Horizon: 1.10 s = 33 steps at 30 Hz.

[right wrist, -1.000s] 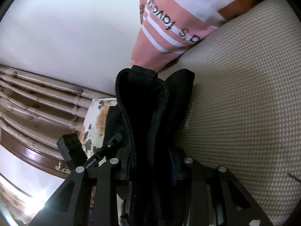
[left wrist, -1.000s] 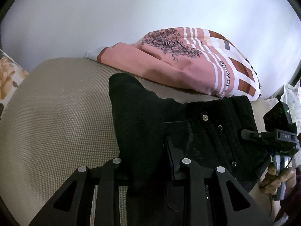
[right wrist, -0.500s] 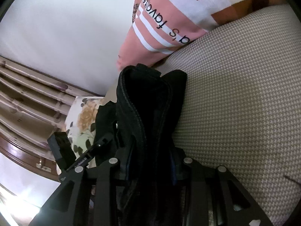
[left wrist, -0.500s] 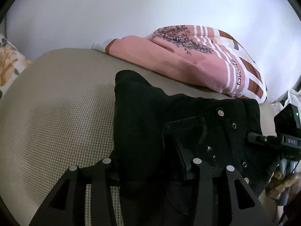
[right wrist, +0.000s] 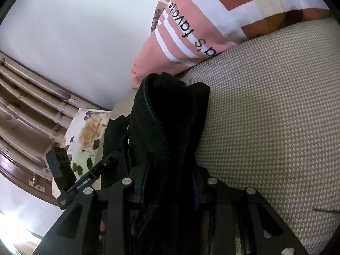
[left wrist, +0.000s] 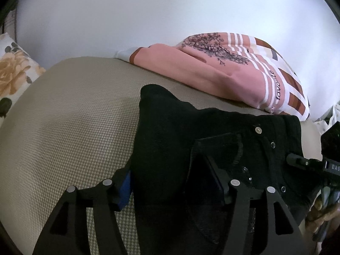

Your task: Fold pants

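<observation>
Pants (left wrist: 191, 140), black with metal buttons, are spread on a beige woven bed (left wrist: 70, 127), the waistband running across the left wrist view toward the right gripper (left wrist: 297, 161) at its far edge. A fold of the cloth is pinched between the fingers of the left gripper (left wrist: 174, 182). In the right wrist view, a bunched ridge of the pants (right wrist: 167, 127) stands up and away from the right gripper (right wrist: 169, 191), which is clamped on it. A pink striped pillow (left wrist: 223, 74) lies just beyond, and a floral cushion (right wrist: 89, 140) is seen at the side.
</observation>
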Motion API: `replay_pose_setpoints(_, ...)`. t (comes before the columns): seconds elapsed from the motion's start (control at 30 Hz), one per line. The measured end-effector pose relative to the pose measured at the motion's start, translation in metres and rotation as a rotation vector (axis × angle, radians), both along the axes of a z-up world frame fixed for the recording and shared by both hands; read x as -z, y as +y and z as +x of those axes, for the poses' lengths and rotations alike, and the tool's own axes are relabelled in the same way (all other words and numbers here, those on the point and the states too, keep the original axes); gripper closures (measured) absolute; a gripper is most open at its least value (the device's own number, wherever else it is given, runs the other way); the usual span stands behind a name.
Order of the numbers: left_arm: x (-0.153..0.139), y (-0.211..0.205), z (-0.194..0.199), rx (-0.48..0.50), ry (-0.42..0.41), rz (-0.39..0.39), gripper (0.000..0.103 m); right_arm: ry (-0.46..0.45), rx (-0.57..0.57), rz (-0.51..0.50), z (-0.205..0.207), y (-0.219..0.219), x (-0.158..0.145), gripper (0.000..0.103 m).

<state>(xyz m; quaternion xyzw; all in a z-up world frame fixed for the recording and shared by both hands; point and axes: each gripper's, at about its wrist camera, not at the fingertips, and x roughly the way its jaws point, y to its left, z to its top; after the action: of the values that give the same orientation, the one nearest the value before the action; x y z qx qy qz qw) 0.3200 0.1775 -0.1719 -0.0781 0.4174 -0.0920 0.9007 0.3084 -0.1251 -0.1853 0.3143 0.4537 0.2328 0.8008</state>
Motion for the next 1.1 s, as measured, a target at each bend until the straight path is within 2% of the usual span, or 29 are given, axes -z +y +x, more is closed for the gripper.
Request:
replay_pose_setpoints(0.37, -0.001, 0.005, -0.002, -0.037, -0.005, -0.001, 0.034, -0.035, 0.014, -0.096, 0.000, 0.020, -0.007, 0.070)
replay_pose_setpoints(0.7, 0.000, 0.006, -0.002, -0.043, -0.004, 0.006, 0.032, -0.040, 0.024, -0.115, -0.001, 0.019, -0.006, 0.067)
replay_pose_setpoints(0.97, -0.001, 0.006, -0.003, -0.051, -0.011, 0.021, 0.030, -0.060, 0.032, -0.162, -0.003, 0.026, -0.009, 0.061)
replay_pose_setpoints(1.1, -0.001, 0.006, -0.004, -0.057, -0.016, 0.027, 0.030, -0.084, 0.028, -0.220, -0.006, 0.035, -0.012, 0.054)
